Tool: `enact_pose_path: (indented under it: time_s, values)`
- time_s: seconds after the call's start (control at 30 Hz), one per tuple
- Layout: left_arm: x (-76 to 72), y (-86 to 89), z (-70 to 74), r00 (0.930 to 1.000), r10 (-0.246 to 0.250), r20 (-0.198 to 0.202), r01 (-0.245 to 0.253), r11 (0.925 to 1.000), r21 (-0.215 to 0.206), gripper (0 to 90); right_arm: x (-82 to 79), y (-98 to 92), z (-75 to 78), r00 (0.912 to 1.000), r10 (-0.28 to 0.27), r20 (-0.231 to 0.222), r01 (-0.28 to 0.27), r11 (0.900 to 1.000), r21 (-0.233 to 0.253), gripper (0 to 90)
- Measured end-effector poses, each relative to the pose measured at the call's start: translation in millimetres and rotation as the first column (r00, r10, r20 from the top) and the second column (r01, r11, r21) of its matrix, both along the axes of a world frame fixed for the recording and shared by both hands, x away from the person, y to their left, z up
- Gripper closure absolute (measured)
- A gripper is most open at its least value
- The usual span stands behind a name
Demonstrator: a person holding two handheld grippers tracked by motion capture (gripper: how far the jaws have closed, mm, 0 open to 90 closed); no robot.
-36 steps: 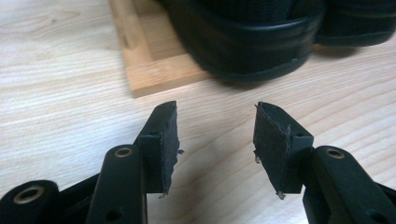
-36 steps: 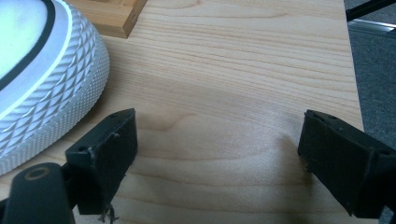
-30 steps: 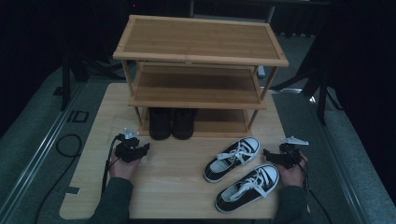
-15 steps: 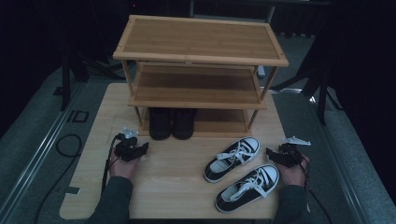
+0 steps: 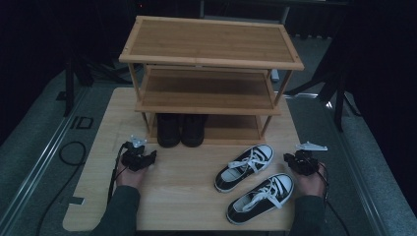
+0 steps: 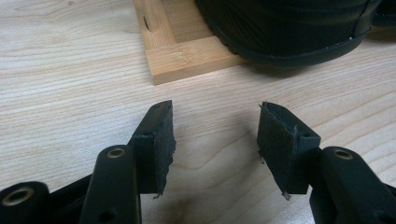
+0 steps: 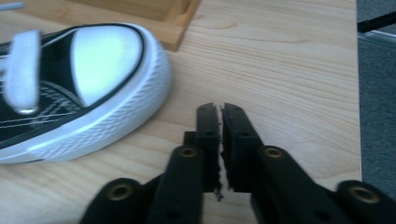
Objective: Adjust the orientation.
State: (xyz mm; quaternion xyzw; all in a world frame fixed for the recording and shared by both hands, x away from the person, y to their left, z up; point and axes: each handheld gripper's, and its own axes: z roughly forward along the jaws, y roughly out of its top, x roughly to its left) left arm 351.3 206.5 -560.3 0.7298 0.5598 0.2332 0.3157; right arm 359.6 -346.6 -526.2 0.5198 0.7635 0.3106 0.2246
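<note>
The left gripper (image 6: 215, 135) is held agape over bare wood-grain table (image 5: 187, 196); the right gripper (image 7: 220, 140) is pressed closed, empty. A ribbed white rubber sneaker (image 7: 84, 93) toe lies just beside it, with matte black boots (image 5: 179, 129) tucked on the slatted bamboo rack (image 5: 211, 54) beyond.

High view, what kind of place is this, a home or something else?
Probably a staged recording setup, not a home: a wooden table stands alone among dark drapes, carrying a bamboo shoe rack, with a black-and-white sneaker pair in front and cables across grey carpet.
</note>
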Motion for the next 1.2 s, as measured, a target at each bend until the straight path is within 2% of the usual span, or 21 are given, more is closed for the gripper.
enact_pose_path:
  time_s: [0.1,0.23,0.3,0.47,0.6,0.73,0.83,0.9,1.2]
  values:
    - [-0.1,-0.3,-0.3,1.0000,0.003,0.003,-0.003,1.0000,-0.001,46.1,-1.4,7.0,6.1,0.9998,0.016,-0.012,-0.016,0.999,-0.037,89.5]
    - [-0.5,-1.0,-1.3,0.9999,0.007,0.013,-0.007,1.0000,-0.003,46.0,-3.5,10.8,12.3,0.9991,0.022,-0.037,-0.023,0.999,-0.045,89.8]
    - [-0.5,-1.1,-1.6,0.9998,0.008,0.016,-0.008,1.0000,-0.004,46.0,-2.6,13.6,13.2,0.9980,0.037,-0.052,-0.040,0.997,-0.072,89.9]
    - [-1.1,-1.5,-2.2,0.9997,0.011,0.021,-0.011,0.9999,-0.004,45.9,5.5,20.1,13.7,0.9933,0.066,-0.095,-0.077,0.989,-0.123,89.9]
    - [-1.1,-1.6,-2.2,0.9997,0.012,0.021,-0.012,0.9999,-0.004,45.8,15.1,28.6,8.7,0.9856,0.086,-0.146,-0.109,0.982,-0.155,89.9]
    - [-1.1,-1.6,-2.2,0.9997,0.011,0.021,-0.011,0.9999,-0.004,45.6,23.6,33.4,2.6,0.9794,0.093,-0.179,-0.124,0.978,-0.168,89.9]
    - [-1.0,-1.8,-2.3,0.9997,0.011,0.022,-0.011,0.9999,-0.005,45.2,26.8,35.5,1.7,0.9746,0.114,-0.193,-0.144,0.978,-0.150,90.0]
    - [-0.9,-1.9,-2.4,0.9997,0.009,0.022,-0.009,0.9999,-0.005,44.9,28.1,37.8,3.0,0.9744,0.113,-0.195,-0.145,0.976,-0.163,90.0]
    - [-0.4,-2.3,-2.3,0.9997,0.008,0.021,-0.008,1.0000,-0.004,44.7,32.9,50.0,7.9,0.9712,0.149,-0.186,-0.179,0.971,-0.158,90.0]
